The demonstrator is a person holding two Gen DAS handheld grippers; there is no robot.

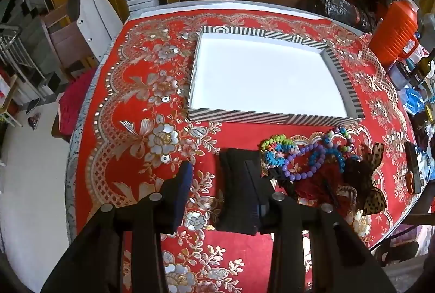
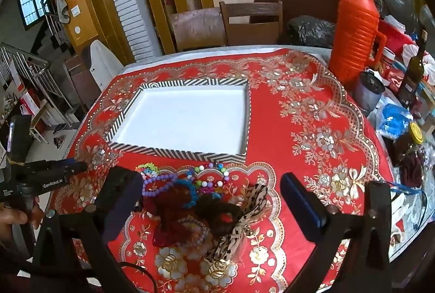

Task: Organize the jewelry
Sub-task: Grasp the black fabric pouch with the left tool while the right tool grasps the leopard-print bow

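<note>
A shallow white tray with a black-and-white striped rim [image 1: 261, 116] [image 2: 176, 153] lies empty on the red floral tablecloth. In front of it sits a tangled pile of jewelry [image 1: 312, 162] [image 2: 190, 198]: coloured bead bracelets, a purple bead strand [image 1: 299, 176] [image 2: 157, 184], dark scrunchies and a leopard-print bow [image 1: 375, 184] [image 2: 244, 211]. My left gripper [image 1: 208, 162] hovers just left of the pile, open by a narrow gap with nothing in it. My right gripper [image 2: 208, 177] stands wide open above the pile, one finger on each side, not touching it. The left gripper [image 2: 68, 169] and a hand [image 2: 13, 217] show at the left of the right wrist view.
An orange ribbed thermos [image 1: 394, 29] [image 2: 353, 34], a dark bottle [image 2: 413, 75], a yellow-lidded jar [image 2: 413, 132] and bags crowd the table's right side. Wooden chairs [image 2: 250, 24] stand behind the table. The table edge runs along the left [image 1: 73, 157].
</note>
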